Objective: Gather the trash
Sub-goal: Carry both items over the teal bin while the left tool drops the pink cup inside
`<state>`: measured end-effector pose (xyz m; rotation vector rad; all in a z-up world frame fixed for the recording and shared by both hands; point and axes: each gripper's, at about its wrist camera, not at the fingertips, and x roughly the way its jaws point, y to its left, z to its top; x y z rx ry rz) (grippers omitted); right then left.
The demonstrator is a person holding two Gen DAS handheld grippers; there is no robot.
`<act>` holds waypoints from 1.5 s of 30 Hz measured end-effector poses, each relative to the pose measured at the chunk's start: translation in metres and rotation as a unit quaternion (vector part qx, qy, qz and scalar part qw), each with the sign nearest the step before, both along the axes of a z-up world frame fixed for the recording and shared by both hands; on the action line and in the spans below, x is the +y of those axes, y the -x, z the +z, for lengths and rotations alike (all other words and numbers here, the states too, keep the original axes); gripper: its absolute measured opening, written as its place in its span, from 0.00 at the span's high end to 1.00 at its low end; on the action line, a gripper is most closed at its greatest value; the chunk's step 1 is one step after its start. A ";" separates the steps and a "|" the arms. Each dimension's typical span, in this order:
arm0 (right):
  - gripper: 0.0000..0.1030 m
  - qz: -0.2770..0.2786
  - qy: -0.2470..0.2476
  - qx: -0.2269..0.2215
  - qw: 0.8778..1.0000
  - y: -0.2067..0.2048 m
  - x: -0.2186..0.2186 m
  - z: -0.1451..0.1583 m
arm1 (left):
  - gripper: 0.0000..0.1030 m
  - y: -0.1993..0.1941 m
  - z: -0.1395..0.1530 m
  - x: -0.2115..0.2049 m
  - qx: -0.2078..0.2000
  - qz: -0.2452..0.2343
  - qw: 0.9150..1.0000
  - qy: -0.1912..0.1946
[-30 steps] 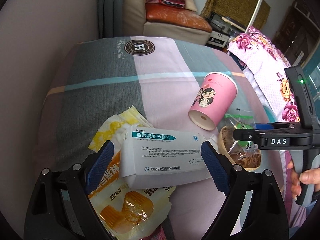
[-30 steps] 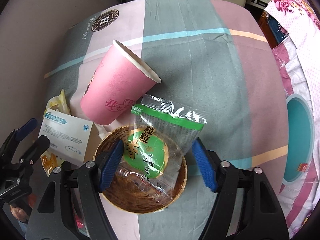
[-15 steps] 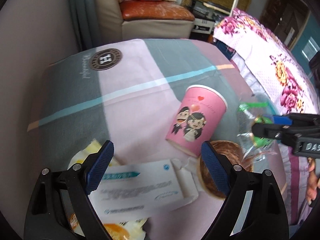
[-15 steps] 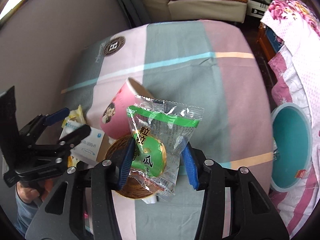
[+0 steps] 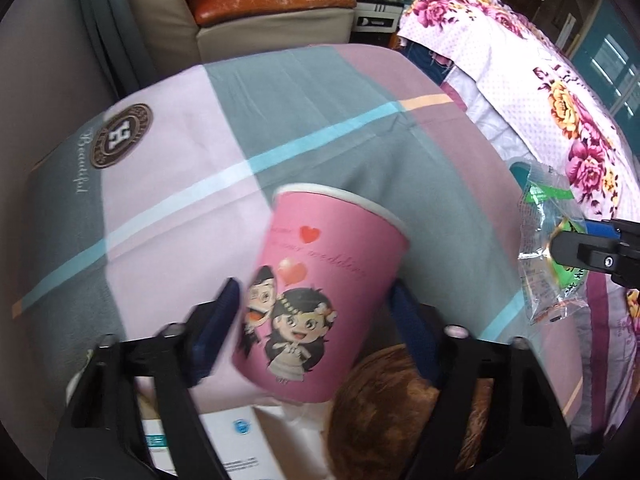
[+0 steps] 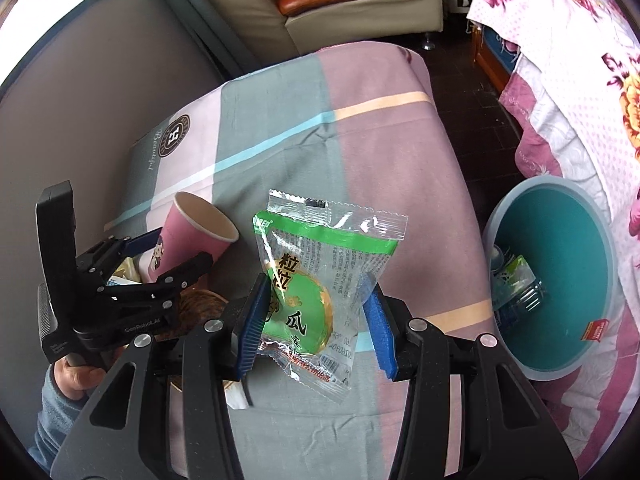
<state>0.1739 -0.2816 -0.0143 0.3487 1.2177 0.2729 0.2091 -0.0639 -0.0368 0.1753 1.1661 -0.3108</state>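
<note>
Pink paper, the cup [image 5: 320,300] lies tilted between the left gripper [image 5: 316,320] jaws, mouth pointing away from them and base nearest the camera. These jaws have just been closing; the right pad looks to be against the cup's wall, while the left pad is blurred, so contact there is unclear. A firm hold is not yet shown. The right gripper [image 6: 316,320] jaws stand partly closed, pinching a clear-and-green wrapper [image 6: 320,280] by its two side edges, lifted off the cloth.

The risks, as I judge them: a thin paper cup may crush or squirt out towards its narrow base if the squeeze lands off-centre on the taper. The wrapper is slick film held only at its edges, so a quick swing could let it slip free before it is over the bin [image 6: 560,280].

Just below the left jaws sit a woven basket [image 5: 392,412] and a white box [image 5: 232,440], close enough for the jaw tips to nudge them. The bin, teal inside, with a bottle [image 6: 516,284] in it, stands to the right of the right jaws, beside the cloth-covered table [image 6: 380,140].
</note>
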 end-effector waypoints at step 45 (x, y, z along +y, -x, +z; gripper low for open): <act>0.57 -0.207 -0.005 -0.075 0.975 0.095 -0.242 0.005 | 0.32 0.058 0.031 -0.259 -0.021 -0.122 0.991 0.043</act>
